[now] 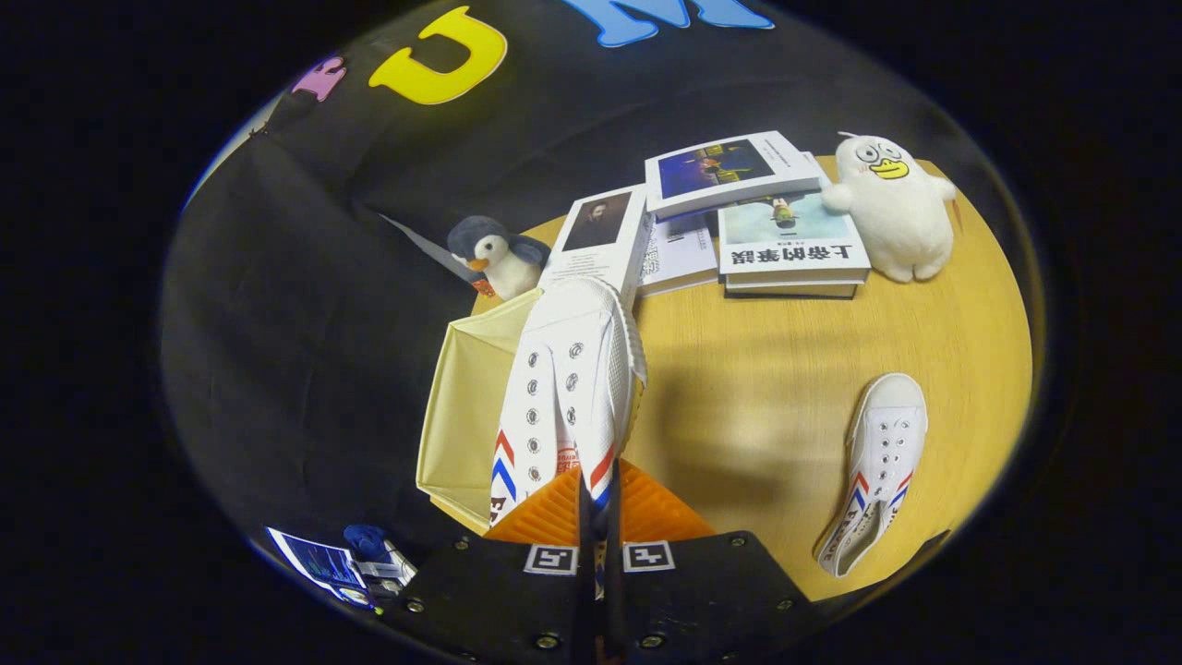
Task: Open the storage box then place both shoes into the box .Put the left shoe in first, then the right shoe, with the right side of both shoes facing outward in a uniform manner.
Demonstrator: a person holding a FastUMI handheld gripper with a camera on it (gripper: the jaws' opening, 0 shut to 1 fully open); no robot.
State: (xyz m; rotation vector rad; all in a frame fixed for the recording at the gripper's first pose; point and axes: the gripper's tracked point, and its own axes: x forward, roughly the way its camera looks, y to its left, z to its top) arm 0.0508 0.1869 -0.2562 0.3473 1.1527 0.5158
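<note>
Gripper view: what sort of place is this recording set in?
Likely a staged recording booth, not a home: a round wooden table against black cloth, with props, books and plush toys. The gripper grips a shoe.

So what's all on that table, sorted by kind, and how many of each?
Shoes: 2, one pinched in the gripper over the box, one on the table
Plush toys: 2, penguin and duck
Books: roughly 5
Storage box: 1
Total: about 10
</note>
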